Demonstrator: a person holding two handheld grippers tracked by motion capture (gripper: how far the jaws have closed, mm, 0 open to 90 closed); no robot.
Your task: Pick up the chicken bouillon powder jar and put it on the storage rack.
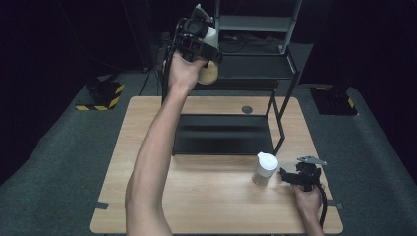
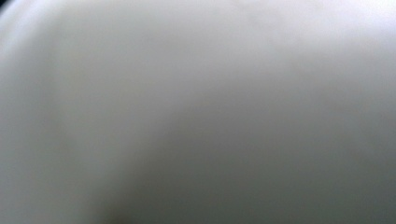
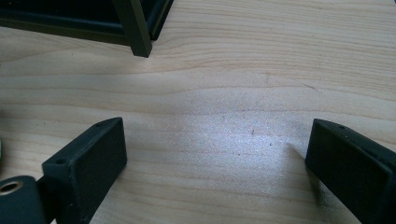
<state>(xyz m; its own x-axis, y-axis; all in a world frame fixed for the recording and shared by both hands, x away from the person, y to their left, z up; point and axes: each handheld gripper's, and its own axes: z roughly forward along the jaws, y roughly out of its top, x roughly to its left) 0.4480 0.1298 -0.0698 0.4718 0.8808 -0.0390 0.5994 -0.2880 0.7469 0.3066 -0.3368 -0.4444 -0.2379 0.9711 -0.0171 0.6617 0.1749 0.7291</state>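
High over the table's far edge, my left gripper is shut on a jar with a white cap and tan contents, held in front of the black rack's middle shelf. In the left gripper view a pale surface sits right at the lens, too blurred to tell apart. A second jar of the same kind stands upright on the wooden table at the right. Just right of it my right gripper rests low, open, with bare wood between its jaws.
A black metal rack stands at the table's back, its bottom tray lying on the wood and its front right leg close ahead of my right gripper. A grey top shelf sits above. Yellow-black floor bases flank the table.
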